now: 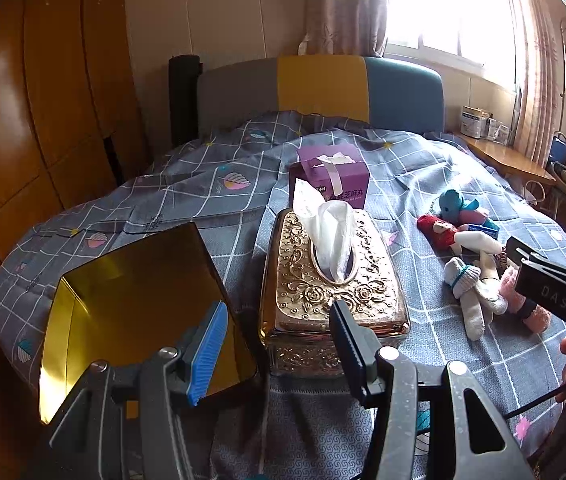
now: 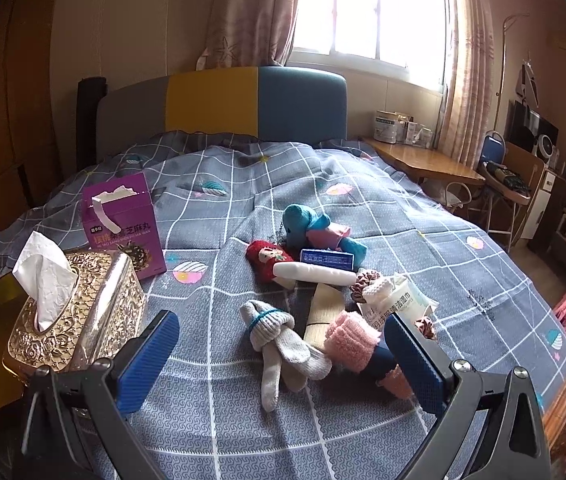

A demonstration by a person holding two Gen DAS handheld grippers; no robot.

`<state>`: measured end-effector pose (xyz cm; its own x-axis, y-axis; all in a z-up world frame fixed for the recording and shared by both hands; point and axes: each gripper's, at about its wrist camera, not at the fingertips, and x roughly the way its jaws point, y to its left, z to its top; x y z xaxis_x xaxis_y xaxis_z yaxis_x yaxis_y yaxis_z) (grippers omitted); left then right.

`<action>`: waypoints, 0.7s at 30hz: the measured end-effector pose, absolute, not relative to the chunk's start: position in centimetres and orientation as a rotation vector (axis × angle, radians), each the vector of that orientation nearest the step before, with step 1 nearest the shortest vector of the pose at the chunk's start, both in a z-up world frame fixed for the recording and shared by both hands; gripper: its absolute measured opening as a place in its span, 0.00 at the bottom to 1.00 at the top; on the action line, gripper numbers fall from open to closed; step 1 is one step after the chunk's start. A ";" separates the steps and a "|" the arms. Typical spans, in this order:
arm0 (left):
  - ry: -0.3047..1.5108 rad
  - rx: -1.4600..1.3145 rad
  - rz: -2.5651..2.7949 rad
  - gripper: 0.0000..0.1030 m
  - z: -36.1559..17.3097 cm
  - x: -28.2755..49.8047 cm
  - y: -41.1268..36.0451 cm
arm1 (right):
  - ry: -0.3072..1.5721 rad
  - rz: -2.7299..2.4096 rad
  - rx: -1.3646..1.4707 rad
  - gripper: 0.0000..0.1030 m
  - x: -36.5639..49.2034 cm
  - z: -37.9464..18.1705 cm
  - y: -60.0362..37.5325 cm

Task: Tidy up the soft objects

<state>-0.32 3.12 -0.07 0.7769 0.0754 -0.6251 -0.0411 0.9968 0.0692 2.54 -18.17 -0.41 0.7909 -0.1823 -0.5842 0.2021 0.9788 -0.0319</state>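
Two grippers, the left gripper [image 1: 279,344] and right gripper [image 2: 283,354], hovered with jaws apart, gripping nothing, above the bed [image 2: 243,176] (soft toys [image 2: 295,344] piled nearby).

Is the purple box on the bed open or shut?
Open. The purple box stands upright behind the gold tissue box, its torn white tear strip hanging loose down the front.
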 end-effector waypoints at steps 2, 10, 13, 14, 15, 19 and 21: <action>0.677 0.053 0.062 0.52 0.0 -0.4 3.1 | 0.620 -0.207 0.027 1.00 2.6 -0.3 -18.3; 0.682 0.057 0.051 0.52 -0.1 -0.4 2.8 | 0.607 -0.214 0.003 1.00 3.2 0.3 -19.4; 0.687 0.058 0.045 0.52 -0.2 -0.3 2.7 | 0.600 -0.220 -0.013 1.00 3.6 0.6 -20.0; 0.688 0.059 0.042 0.52 -0.2 -0.3 2.6 | 0.600 -0.221 -0.017 1.00 3.7 0.7 -20.3; 0.687 0.061 0.036 0.52 -0.2 -0.3 2.5 | 0.601 -0.224 -0.021 1.00 3.9 0.7 -20.6; 0.681 0.049 -0.060 0.52 0.2 -0.4 2.3 | 0.611 -0.234 -0.020 1.00 5.0 0.6 -22.7; 0.689 0.027 -0.159 0.58 0.5 -0.3 1.9 | 0.618 -0.248 -0.009 1.00 5.8 0.4 -24.2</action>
<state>-0.33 1.92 0.52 0.7605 -0.1371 -0.6347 0.1552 0.9875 -0.0274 5.76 -24.25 0.35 0.7865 -0.2324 -0.5723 0.2270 0.9704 -0.0820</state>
